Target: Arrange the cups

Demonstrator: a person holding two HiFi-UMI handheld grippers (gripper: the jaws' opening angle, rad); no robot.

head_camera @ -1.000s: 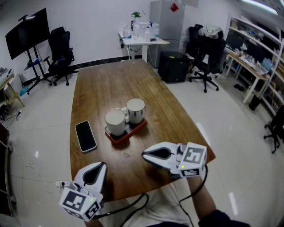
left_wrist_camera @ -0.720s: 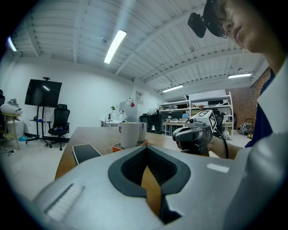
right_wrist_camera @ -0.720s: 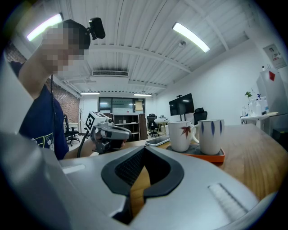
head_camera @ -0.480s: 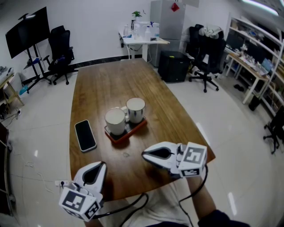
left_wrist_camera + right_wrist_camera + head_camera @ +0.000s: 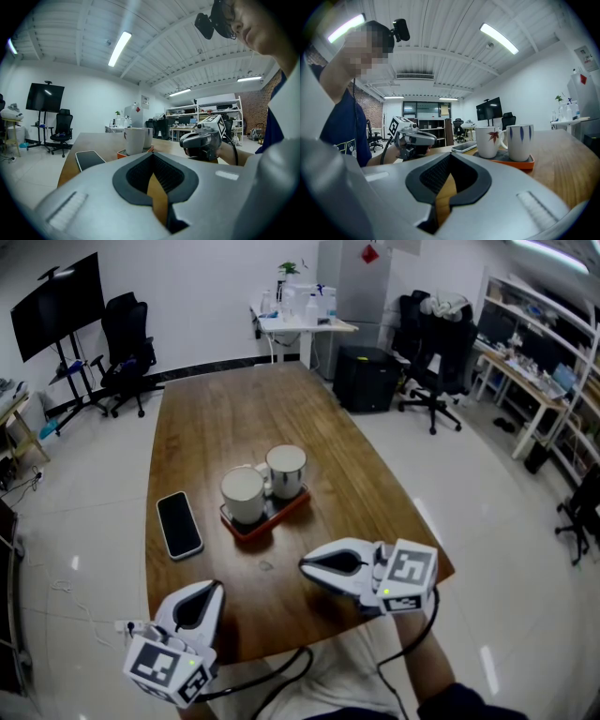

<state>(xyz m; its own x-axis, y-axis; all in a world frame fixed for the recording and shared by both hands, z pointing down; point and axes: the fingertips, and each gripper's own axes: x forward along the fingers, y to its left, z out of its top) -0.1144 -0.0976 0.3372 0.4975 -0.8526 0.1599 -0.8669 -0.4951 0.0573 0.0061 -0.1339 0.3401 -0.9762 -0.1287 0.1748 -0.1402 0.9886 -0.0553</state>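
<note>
Two white mugs point(image 5: 243, 495) are sitting side by side on the orange tray point(image 5: 294, 509). You are holding the left gripper point(image 5: 214, 589) and right gripper point(image 5: 305, 567) closed and empty, short of the tray, so arranging looks either finished or unstarted.

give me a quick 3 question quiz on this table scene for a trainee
1. True or false: the leaf cup and the striped cup both stand on the orange tray.
2. In the head view, the phone lies: A) on the table, left of the tray; B) on the tray; C) under a cup.
3. Fill in: the left claw and the right claw are both shut and hold ____.
Key: 1 true; 2 A; 3 nothing.
</note>
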